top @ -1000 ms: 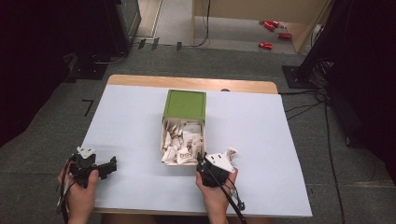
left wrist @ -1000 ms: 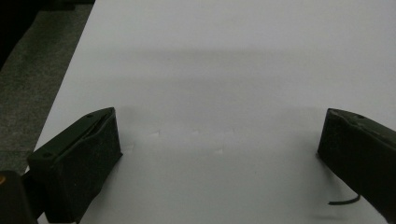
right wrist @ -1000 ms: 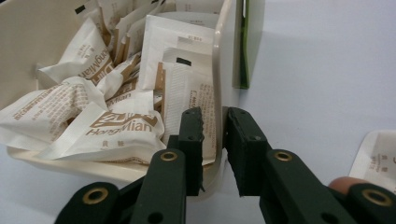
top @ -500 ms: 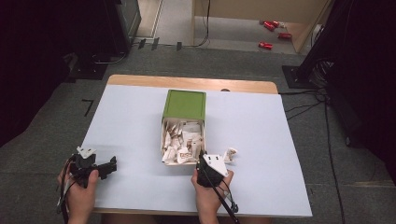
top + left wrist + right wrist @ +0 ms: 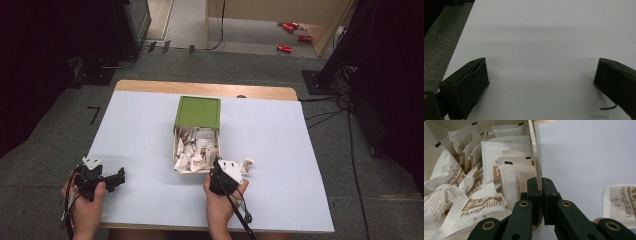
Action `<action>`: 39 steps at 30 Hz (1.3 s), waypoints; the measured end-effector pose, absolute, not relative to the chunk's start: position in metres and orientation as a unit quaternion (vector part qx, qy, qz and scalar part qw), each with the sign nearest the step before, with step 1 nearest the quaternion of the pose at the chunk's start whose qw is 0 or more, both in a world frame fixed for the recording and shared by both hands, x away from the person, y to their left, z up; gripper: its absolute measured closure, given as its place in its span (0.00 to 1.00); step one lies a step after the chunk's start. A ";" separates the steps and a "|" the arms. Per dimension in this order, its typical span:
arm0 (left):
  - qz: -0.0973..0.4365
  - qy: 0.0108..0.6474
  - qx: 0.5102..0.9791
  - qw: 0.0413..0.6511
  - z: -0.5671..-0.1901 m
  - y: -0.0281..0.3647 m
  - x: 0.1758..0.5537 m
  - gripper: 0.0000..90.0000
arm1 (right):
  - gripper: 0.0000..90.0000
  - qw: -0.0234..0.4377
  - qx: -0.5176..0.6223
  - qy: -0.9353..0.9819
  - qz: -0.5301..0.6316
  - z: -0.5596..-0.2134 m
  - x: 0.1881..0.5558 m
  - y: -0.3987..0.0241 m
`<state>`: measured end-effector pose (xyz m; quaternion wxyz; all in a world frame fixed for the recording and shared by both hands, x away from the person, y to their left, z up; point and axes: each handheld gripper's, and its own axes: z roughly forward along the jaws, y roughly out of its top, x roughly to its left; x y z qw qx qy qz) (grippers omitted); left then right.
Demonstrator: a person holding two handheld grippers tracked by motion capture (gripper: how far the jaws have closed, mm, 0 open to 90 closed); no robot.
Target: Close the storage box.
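From the high view, a wooden table (image 5: 205,89) covered with a pale blue-white sheet (image 5: 280,150) stood on grey carpet (image 5: 60,135). Behind it I saw dark equipment at both sides, cables on the floor, and some red objects (image 5: 290,37) lying near a light wooden cabinet. In the middle of the sheet was a box (image 5: 196,150) with its green lid (image 5: 198,112) folded back, full of white sachets (image 5: 196,159). One loose sachet (image 5: 247,164) lay on the sheet just beside the box, at its right. The right gripper (image 5: 218,170) was at the near right corner of the box. The left gripper (image 5: 119,176) rested well apart, near the left edge.

In the left gripper view, the jaws stood wide over the bare sheet, with nothing between them.

In the right gripper view, the right gripper (image 5: 541,187) had just closed, and it pinched the thin right wall of the box (image 5: 535,152). The sachets (image 5: 474,205) were piled inside at the left, and the loose sachet (image 5: 620,202) lay on the sheet at the right.
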<state>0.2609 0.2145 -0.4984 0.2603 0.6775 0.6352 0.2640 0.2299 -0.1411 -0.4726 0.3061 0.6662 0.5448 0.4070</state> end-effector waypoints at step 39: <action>0.264 0.635 0.677 0.261 -0.498 0.215 0.261 0.00 | 0.64 0.260 0.580 0.636 0.438 -0.489 0.212 -0.149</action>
